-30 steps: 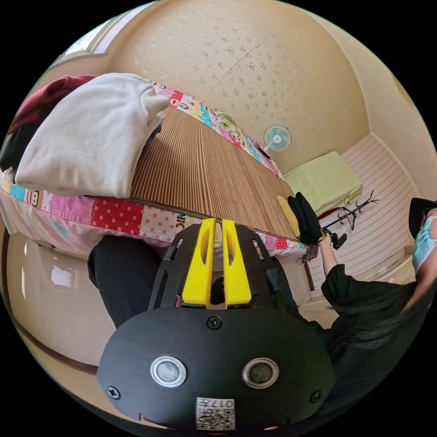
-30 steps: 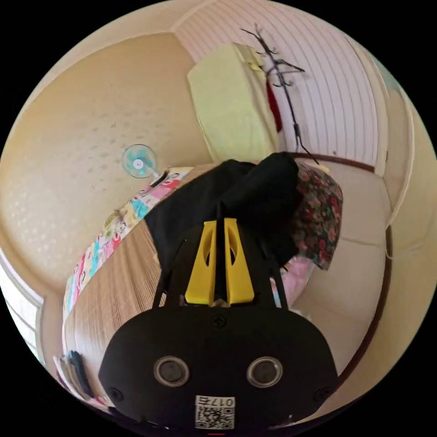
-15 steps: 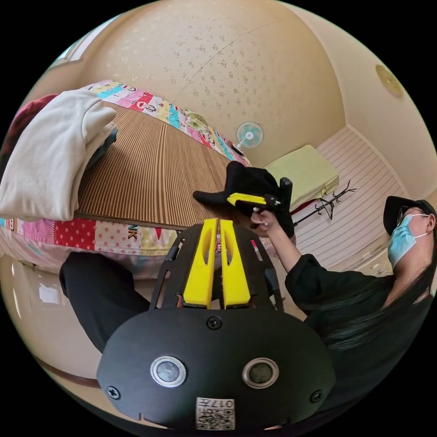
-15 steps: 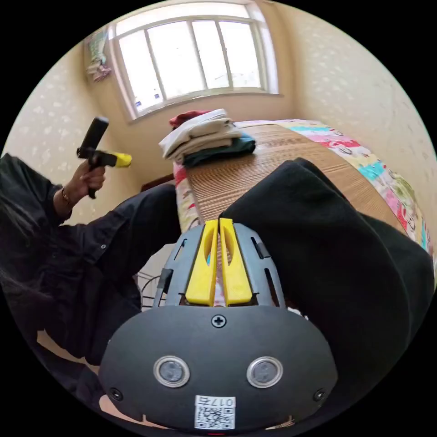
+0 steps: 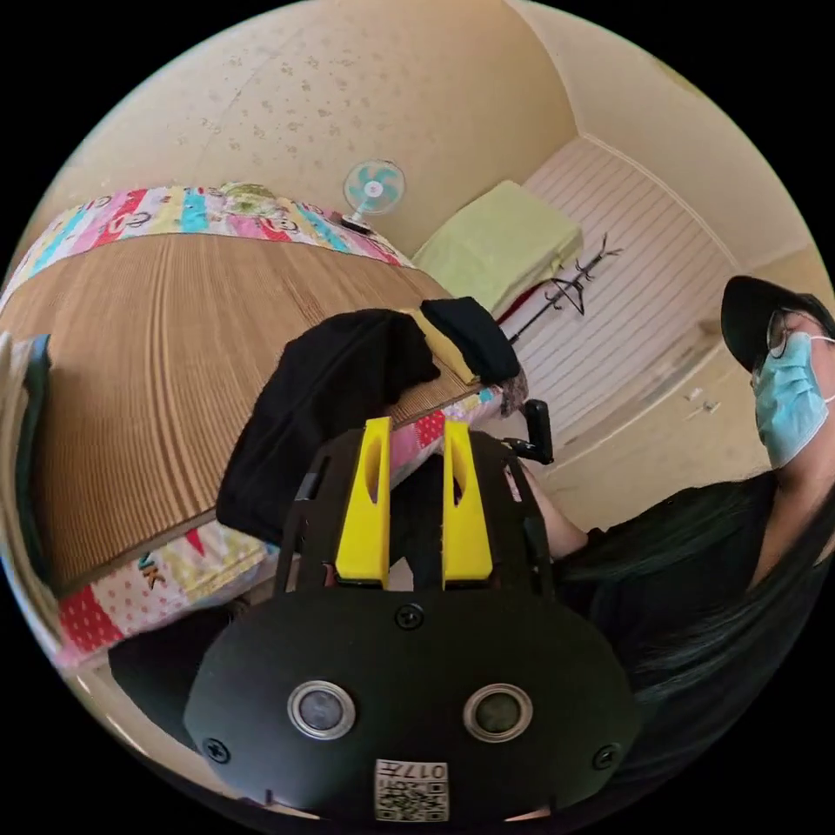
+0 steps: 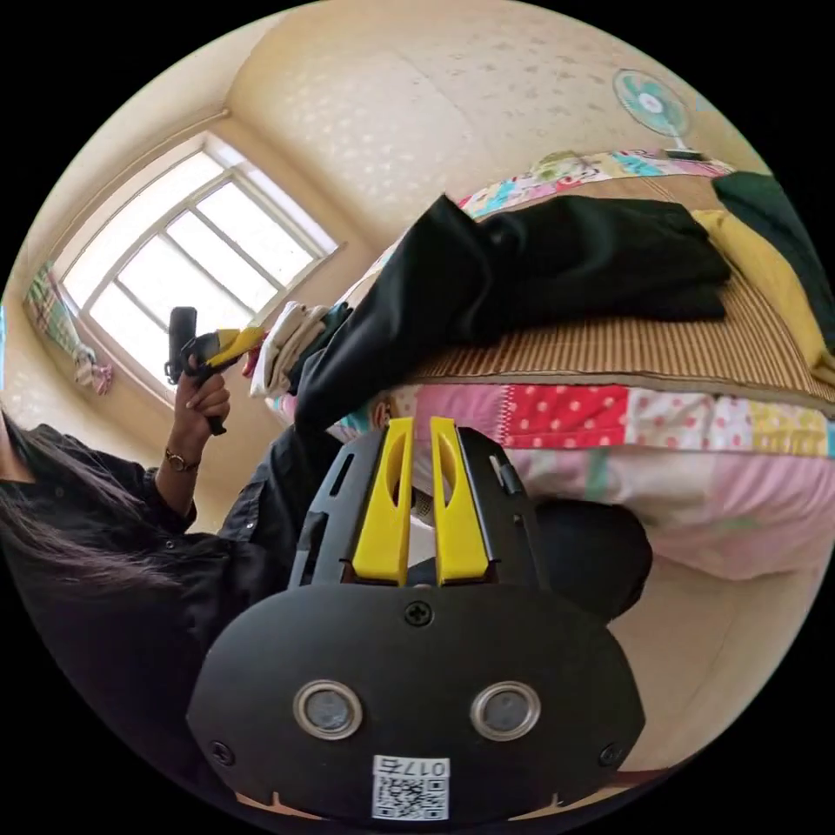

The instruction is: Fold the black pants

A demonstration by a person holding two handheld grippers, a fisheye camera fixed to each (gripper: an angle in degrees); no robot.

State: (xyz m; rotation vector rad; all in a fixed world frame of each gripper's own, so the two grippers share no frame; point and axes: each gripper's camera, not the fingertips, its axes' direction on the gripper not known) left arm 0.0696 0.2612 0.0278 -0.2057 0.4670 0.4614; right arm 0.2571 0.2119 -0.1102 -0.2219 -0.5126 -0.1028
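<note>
1. The black pants [image 5: 322,409] are lying in a loose heap on the striped bamboo mat [image 5: 156,348] that is covering the bed, and one end is hanging over the mat's near edge and down across the patchwork quilt [image 5: 130,574].
2. In the right gripper view the same black pants [image 6: 539,261] are spreading along the mat [image 6: 626,348], with a peaked fold standing up at the end toward the window [image 6: 191,261].
3. The left gripper [image 5: 415,435] is hovering just off the mat's near edge, its yellow jaws standing apart with a clear gap and holding nothing.
4. The right gripper [image 6: 420,430] is hanging below the mat's edge, in front of the quilt's side [image 6: 609,417]; its jaws are sitting nearly together with only a thin slit between them, and nothing is caught in it.
5. In the right gripper view, a hand [image 6: 204,400] is raising the left gripper [image 6: 235,341] in front of the window, well apart from the pants.
6. A stack of folded clothes [image 6: 291,344] is resting at the mat's window end.
7. A yellow garment [image 6: 770,270] and a dark one [image 6: 774,217] are lying at the mat's opposite end, just beside the pants.
8. A small fan [image 5: 374,187] is standing beyond the mat's far edge, against the wall.
9. The person, wearing a black top [image 5: 678,609], is sitting beside the bed.
</note>
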